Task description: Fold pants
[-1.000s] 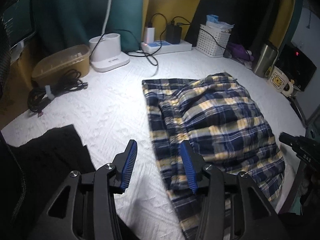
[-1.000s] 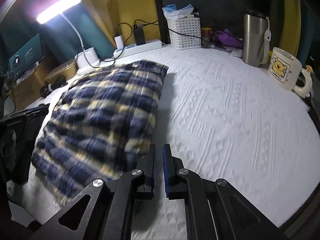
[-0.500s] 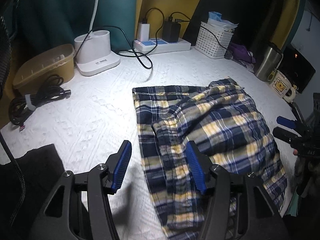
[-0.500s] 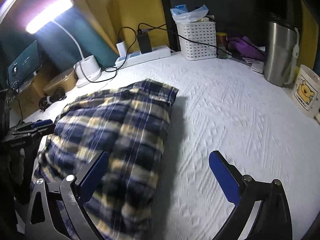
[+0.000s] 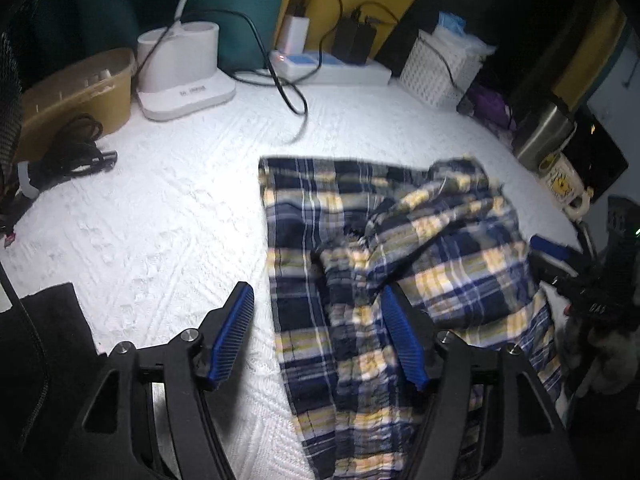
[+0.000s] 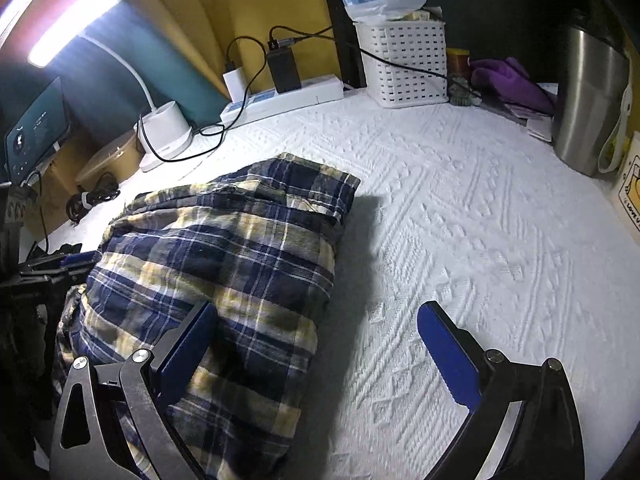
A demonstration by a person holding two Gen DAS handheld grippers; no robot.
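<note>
A white, textured worktop (image 6: 460,240) fills both views, lit by a lamp (image 6: 74,20) at the back left. On it lie the pants (image 5: 400,264), a navy, yellow and white plaid, already doubled over into a puffy, rumpled oblong with an upper layer bunched over a flatter lower one. Their long axis runs from the near edge of the worktop away toward the back, where a power strip (image 5: 332,70), a white basket (image 6: 404,64) and a steel tumbler (image 6: 588,96) stand well apart from the cloth. The two grippers flank the pants at the near end, one on each long side. The left gripper (image 5: 320,340) points steeply down over the left edge of the cloth; its jaws are opening, with that edge lying below and between them, but the blue pads do not appear to press on it. The right gripper (image 6: 320,356) hangs over the right edge with its jaws spread very wide and holding nothing; its left finger is over the plaid and its right finger over bare worktop. Both look about equally near, so the next fold probably calls for each gripper to close on its own side of the near end and carry it away along the long axis.
</note>
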